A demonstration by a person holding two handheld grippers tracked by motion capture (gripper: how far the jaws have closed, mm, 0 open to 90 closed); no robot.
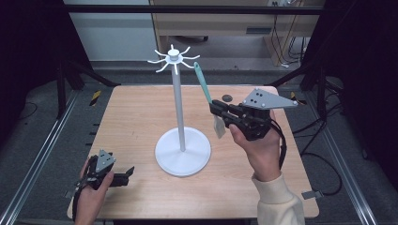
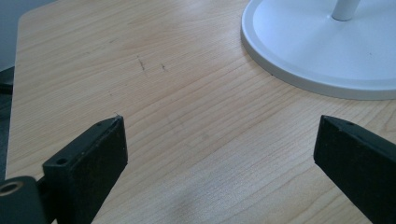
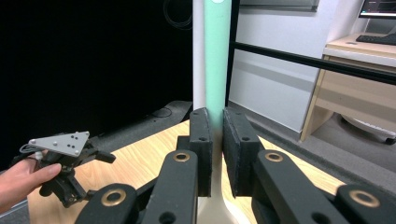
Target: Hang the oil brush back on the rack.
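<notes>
A white hook stand (image 1: 178, 108) rises from a round base (image 1: 183, 152) at the table's middle, with curved hooks (image 1: 173, 58) at its top. My right gripper (image 1: 215, 108) is lifted to the right of the pole and is shut on a teal-handled utensil (image 1: 203, 84). The handle points up toward the hooks, and its pale blade (image 1: 219, 126) hangs below the jaws. In the right gripper view the teal handle (image 3: 217, 60) is pinched in the right gripper (image 3: 217, 121), with the pole (image 3: 198, 56) just behind. My left gripper (image 1: 129, 173) rests open at the front left, with bare wood between its jaws (image 2: 219, 135).
A small dark object (image 1: 227, 97) lies on the table (image 1: 136, 117) behind the right gripper. The stand's base (image 2: 317, 51) lies just ahead and to the right of the left gripper. Metal rails run along both sides of the table, and a desk stands beyond it.
</notes>
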